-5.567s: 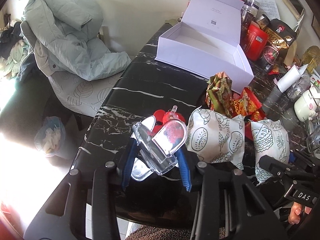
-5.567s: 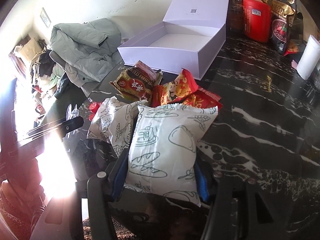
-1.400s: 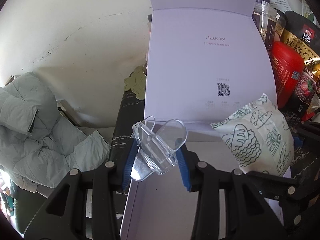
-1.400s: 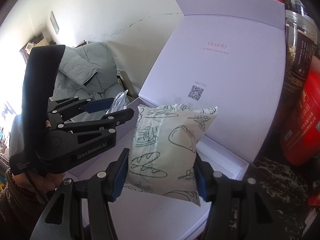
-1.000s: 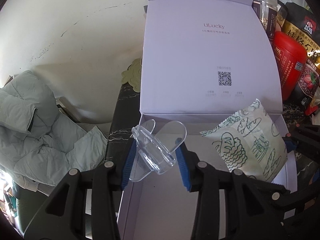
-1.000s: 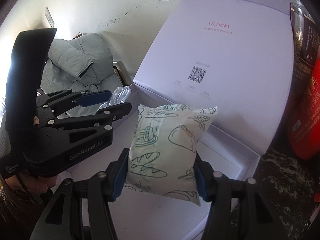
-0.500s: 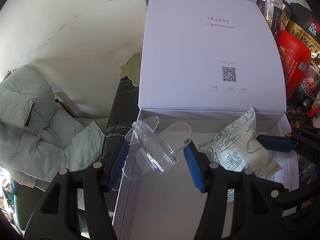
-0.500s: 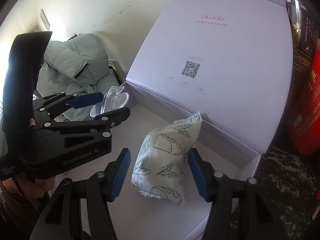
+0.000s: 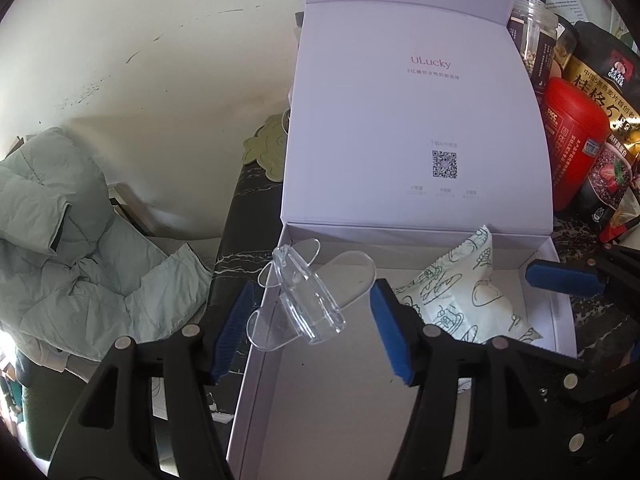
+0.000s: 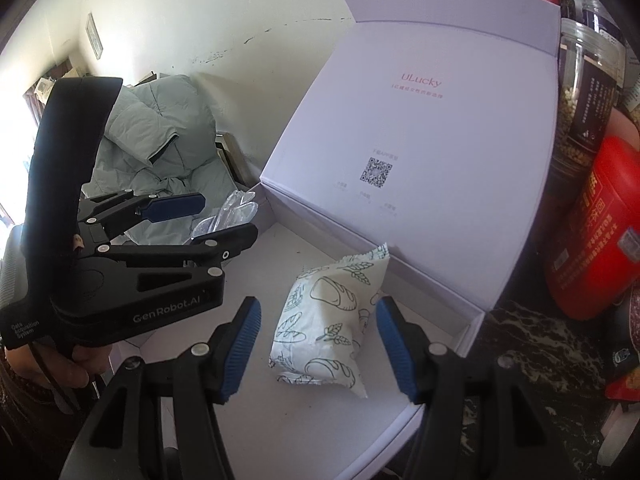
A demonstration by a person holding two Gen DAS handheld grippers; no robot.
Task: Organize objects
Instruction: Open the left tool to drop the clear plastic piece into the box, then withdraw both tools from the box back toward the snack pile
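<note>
An open white box (image 9: 256, 360) with its lid (image 9: 412, 120) upright stands on the black marble table. A clear plastic piece (image 9: 304, 296) sits at the box's left wall between the blue pads of my left gripper (image 9: 312, 332). Those jaws are opening, and the pads stand off it on both sides. The right wrist view shows the same clear plastic piece (image 10: 228, 216) inside my left gripper (image 10: 230, 218). A white snack bag (image 10: 332, 320) printed with bread drawings lies on the box floor (image 10: 304, 432) near the lid. My right gripper (image 10: 320, 344) hangs open just above it, pads clear of it.
A red canister (image 9: 576, 140), clear jars (image 9: 536, 40) and a dark oat bag (image 9: 612, 80) crowd the table right of the box. A grey-green jacket (image 9: 60, 240) lies on a chair to the left. A hand (image 10: 44, 364) grips the left tool.
The left jaws have spread away from the clear piece, which is now over the box's left wall. The right gripper let the snack bag drop into the box and drew back.
</note>
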